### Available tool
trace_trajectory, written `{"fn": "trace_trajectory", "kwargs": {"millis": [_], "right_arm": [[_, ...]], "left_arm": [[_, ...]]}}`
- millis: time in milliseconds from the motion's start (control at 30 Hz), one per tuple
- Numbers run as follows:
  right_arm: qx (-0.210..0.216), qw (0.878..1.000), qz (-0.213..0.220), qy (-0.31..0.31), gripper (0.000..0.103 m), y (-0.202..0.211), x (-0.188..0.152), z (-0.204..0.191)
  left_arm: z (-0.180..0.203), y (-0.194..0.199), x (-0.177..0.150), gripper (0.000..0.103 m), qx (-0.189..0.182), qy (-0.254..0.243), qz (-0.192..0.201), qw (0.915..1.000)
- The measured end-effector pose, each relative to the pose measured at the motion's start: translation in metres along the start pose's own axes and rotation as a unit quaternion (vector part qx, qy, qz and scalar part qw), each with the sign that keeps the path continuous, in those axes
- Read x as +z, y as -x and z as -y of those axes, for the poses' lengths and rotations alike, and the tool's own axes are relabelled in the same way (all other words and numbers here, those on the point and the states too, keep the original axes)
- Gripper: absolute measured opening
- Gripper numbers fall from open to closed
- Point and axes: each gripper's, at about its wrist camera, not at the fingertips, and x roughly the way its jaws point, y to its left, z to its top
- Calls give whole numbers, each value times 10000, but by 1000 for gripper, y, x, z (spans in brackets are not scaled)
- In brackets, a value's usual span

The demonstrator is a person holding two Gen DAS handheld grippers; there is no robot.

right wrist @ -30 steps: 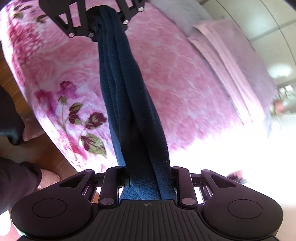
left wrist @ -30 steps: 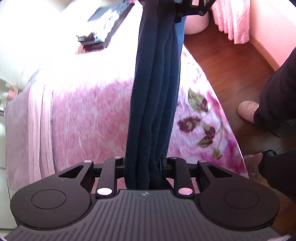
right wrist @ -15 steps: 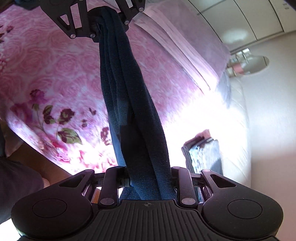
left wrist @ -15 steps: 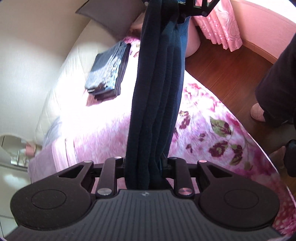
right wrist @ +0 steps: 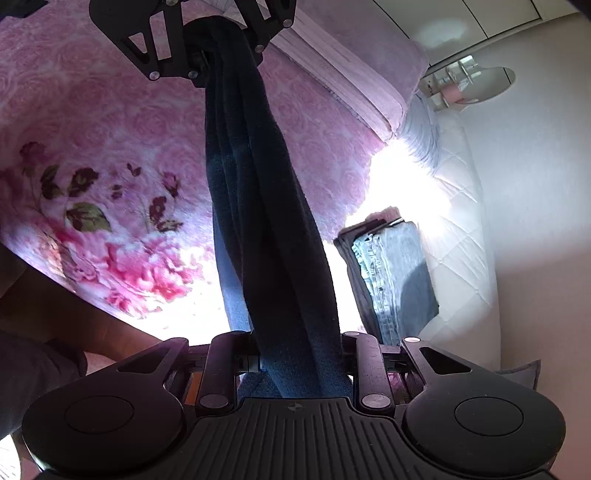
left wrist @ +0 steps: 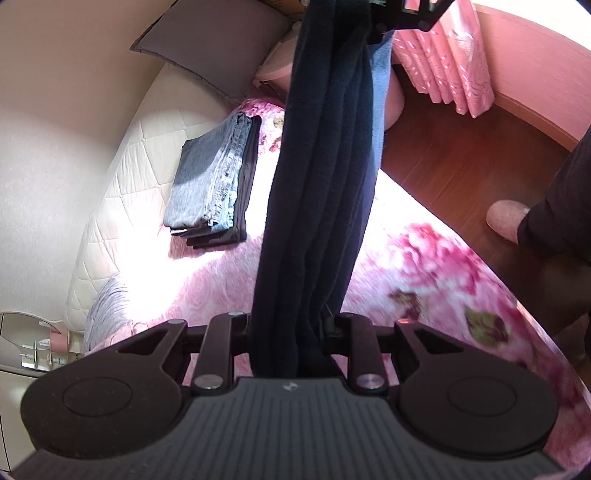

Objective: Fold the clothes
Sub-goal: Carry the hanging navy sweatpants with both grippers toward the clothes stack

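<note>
A dark navy garment (left wrist: 317, 192) is bunched into a long band and stretched in the air between both grippers, above a bed with a pink floral blanket (left wrist: 424, 266). My left gripper (left wrist: 291, 332) is shut on one end of it. My right gripper (right wrist: 299, 354) is shut on the other end (right wrist: 258, 206). Each gripper shows at the top of the other's view, the right one in the left wrist view (left wrist: 391, 14) and the left one in the right wrist view (right wrist: 207, 48).
A stack of folded jeans and dark clothes (left wrist: 214, 177) lies on the bed near the white quilted headboard (left wrist: 122, 177); it also shows in the right wrist view (right wrist: 391, 280). A grey pillow (left wrist: 207, 48), pink curtains (left wrist: 450, 59), wooden floor (left wrist: 461, 158) and a person's slippered foot (left wrist: 506, 218) are around.
Both grippers have swung with the stretched garment toward the head of the bed; the folded stack and headboard have come closer and larger in view. The grip on the garment is unchanged.
</note>
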Motion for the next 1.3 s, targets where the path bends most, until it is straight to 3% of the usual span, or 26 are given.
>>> {"fn": "trace_trajectory", "kwargs": {"millis": [300,467,633,967,1300], "right_arm": [[178,9997,169,2,25,-41,-74,91],[216,9995,240,38,25,-62,-92,126],[176,9996,196,-44,25,-85,-91,155],[-307,9986,-134,-405,25,-109,-79,217],[-570,9981,214,-23,25,-182,-80,309]], "left_arm": [[-47,-56,85,22,32,224,-284,9993],[-66,-77,106,22,-11,260,-369,9990],[-89,-98,110,22,27,87,-205,9997],[-158,-135,123,22,286,-210,355,9987],[-242,-214,143,22,768,-17,54,9970]]}}
